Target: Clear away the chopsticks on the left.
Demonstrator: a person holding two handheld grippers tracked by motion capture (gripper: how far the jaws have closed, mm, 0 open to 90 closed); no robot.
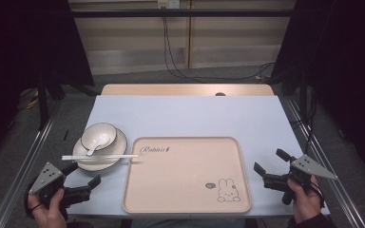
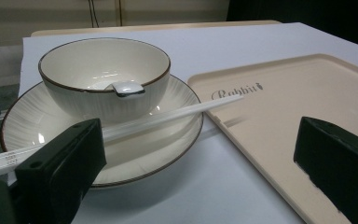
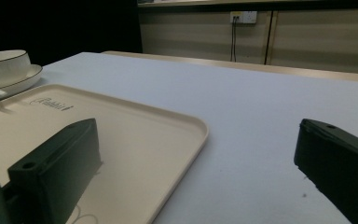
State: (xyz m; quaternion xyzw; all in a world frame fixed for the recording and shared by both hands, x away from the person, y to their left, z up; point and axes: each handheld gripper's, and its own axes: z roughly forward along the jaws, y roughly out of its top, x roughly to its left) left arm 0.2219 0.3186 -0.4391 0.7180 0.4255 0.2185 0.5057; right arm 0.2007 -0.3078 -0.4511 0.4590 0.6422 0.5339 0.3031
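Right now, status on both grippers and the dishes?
Left gripper open, empty. Right gripper open, empty. Bowl on plate, chopsticks across the rim. Tray bare.

Only readable text here is on the tray (image 1: 186, 190): "Rabbit" in a dark script, printed near its far left corner, with a little mark right after the word that I can't make out. It reads the same in the left gripper view, again by the tray's corner closest to the plate. Near the tray's near right corner there's a small dark speech-bubble next to a rabbit drawing; whatever's written in it is too tiny to read. The chopsticks (image 2: 121, 125) have some tiny print near the end, also unreadable.
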